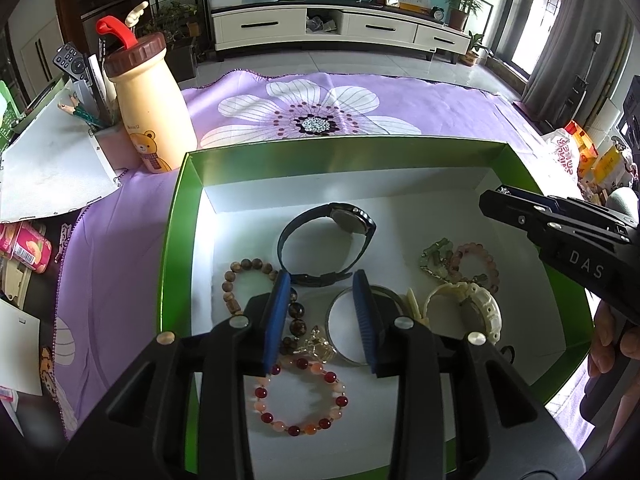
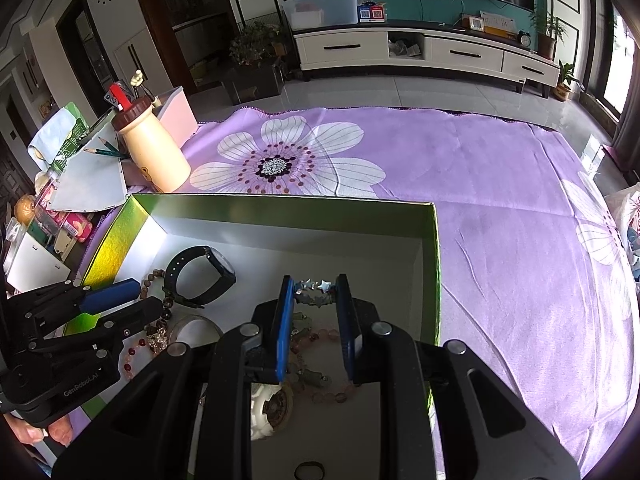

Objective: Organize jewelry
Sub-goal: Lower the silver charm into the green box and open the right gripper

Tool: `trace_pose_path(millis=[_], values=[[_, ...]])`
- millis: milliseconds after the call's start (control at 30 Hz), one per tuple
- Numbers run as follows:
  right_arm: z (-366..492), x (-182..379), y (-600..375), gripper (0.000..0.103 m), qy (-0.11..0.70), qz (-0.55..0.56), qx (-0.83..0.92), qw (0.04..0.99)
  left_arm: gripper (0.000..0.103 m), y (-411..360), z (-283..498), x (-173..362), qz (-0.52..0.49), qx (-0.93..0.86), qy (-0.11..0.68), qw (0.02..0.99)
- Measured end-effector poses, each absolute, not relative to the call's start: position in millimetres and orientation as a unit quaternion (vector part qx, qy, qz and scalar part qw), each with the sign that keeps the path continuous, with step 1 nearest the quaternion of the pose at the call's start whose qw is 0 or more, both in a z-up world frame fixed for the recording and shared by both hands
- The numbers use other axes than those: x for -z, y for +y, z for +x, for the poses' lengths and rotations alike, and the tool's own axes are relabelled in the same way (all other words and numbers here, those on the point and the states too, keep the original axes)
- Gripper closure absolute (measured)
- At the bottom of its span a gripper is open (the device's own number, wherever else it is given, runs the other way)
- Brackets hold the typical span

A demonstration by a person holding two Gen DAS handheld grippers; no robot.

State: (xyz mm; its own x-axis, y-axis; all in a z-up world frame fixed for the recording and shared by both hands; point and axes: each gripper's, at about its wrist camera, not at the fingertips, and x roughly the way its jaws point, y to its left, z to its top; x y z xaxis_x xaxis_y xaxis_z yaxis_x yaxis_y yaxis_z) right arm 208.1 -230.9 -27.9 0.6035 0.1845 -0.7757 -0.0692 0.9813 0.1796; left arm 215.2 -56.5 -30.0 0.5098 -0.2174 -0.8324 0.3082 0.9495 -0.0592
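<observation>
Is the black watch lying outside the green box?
No, the black watch sits inside the green box, on its white floor near the brown bead bracelet.

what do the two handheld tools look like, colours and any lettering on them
Both tools are matte black plastic with angular linkage arms, round silver pivot pins and two flat, ribbed blue pads. The left tool carries small white "GenRobot.AI" lettering on its side, readable in the right wrist view. The right tool shows white letters "DAS" on its body in the left wrist view. No cables or sleeves show.
</observation>
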Motion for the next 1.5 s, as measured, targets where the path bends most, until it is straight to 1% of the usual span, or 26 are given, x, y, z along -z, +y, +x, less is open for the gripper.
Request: trace_pose_path(millis=[167,333,567,633,867,1000,1033,1067,1100,1167,1267,1300,1367,1433,1500], values=[[208.4,28.1,-231.2,0.082,0.440,0.065,-0.071,0.893,0.068,-56.1,216.2,30.5,0.049,0.151,0.472,0.867],[209.1,28.8,-230.6,0.082,0.440,0.065,-0.071,0.893,0.064,-55.8,216.7,31.0,0.049,0.151,0.472,0.867],[210.9,29.8,-229.8,0.082,0.440,0.066,-0.068,0.893,0.063,-55.6,218.1,32.0,0.050,0.150,0.472,0.867],[210.9,29.9,-230.2,0.082,0.440,0.068,-0.066,0.893,0.061,-55.3,218.4,32.2,0.049,0.150,0.472,0.867],[210.0,28.9,-231.1,0.082,0.439,0.069,-0.065,0.893,0.057,-55.2,219.9,32.2,0.050,0.151,0.470,0.868],[209.9,28.8,-231.4,0.080,0.439,0.070,-0.064,0.893,0.052,-56.1,219.5,28.9,0.052,0.151,0.467,0.870],[209.9,28.8,-231.2,0.078,0.439,0.070,-0.065,0.893,0.050,-56.0,219.3,27.8,0.053,0.151,0.466,0.870],[209.8,28.7,-231.2,0.072,0.439,0.070,-0.065,0.893,0.050,-56.0,219.0,26.9,0.052,0.151,0.465,0.871],[209.6,28.2,-231.4,0.071,0.438,0.070,-0.064,0.894,0.050,-55.9,219.1,25.6,0.052,0.151,0.464,0.872],[209.4,27.1,-231.7,0.070,0.437,0.070,-0.064,0.894,0.050,-56.4,218.5,24.1,0.053,0.151,0.462,0.872],[207.2,23.7,-233.2,0.069,0.434,0.074,-0.065,0.895,0.045,-55.4,217.9,20.9,0.053,0.150,0.459,0.874],[205.5,22.1,-233.5,0.067,0.433,0.076,-0.065,0.896,0.041,-55.0,217.4,19.5,0.053,0.149,0.458,0.875],[201.8,18.3,-233.3,0.062,0.430,0.078,-0.065,0.897,0.040,-54.1,215.5,17.4,0.054,0.147,0.455,0.877],[195.8,14.2,-232.4,0.059,0.425,0.076,-0.063,0.900,0.036,-53.4,214.5,15.0,0.054,0.145,0.454,0.877],[189.5,10.6,-231.6,0.053,0.424,0.075,-0.061,0.900,0.035,-52.7,213.4,12.9,0.054,0.142,0.454,0.878]])
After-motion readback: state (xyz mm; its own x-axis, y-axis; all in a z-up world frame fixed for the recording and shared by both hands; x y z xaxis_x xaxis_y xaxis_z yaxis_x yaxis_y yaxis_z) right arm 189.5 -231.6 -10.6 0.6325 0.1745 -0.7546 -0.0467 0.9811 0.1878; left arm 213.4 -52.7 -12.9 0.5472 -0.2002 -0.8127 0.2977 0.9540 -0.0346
